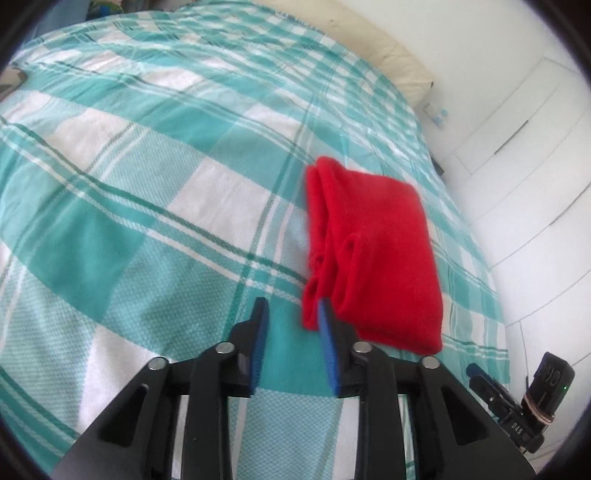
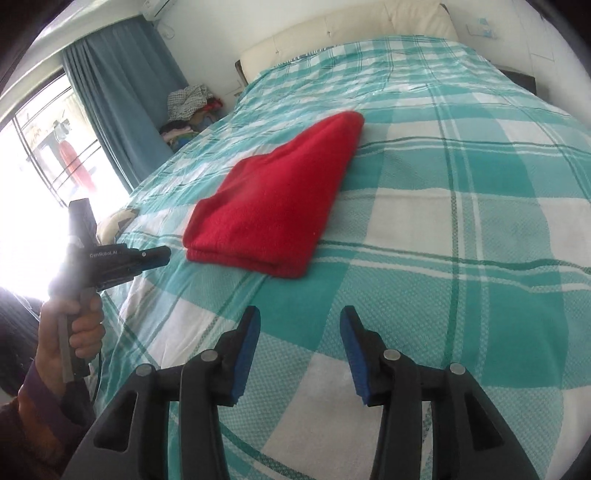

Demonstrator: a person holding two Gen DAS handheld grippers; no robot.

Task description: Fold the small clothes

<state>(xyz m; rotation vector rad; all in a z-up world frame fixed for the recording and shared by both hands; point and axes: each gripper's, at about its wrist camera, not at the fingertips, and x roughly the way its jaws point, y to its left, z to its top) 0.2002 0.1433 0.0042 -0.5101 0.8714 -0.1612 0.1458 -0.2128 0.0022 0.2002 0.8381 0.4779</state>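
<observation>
A red knit garment (image 1: 373, 254) lies folded in a flat stack on the teal and white checked bedspread (image 1: 147, 192). My left gripper (image 1: 293, 310) is open and empty, its right fingertip just at the garment's near left corner. In the right wrist view the same garment (image 2: 275, 206) lies ahead and left of my right gripper (image 2: 299, 317), which is open and empty above the bedspread (image 2: 461, 221). The left gripper (image 2: 147, 258) shows there too, held in a hand at the left bed edge. The right gripper (image 1: 517, 391) shows at the lower right of the left wrist view.
A cream headboard (image 2: 343, 33) stands at the far end of the bed. A pile of clothes (image 2: 192, 110) sits by the blue curtain (image 2: 122, 92) and window. White wardrobe doors (image 1: 524, 140) run along the bed's right side.
</observation>
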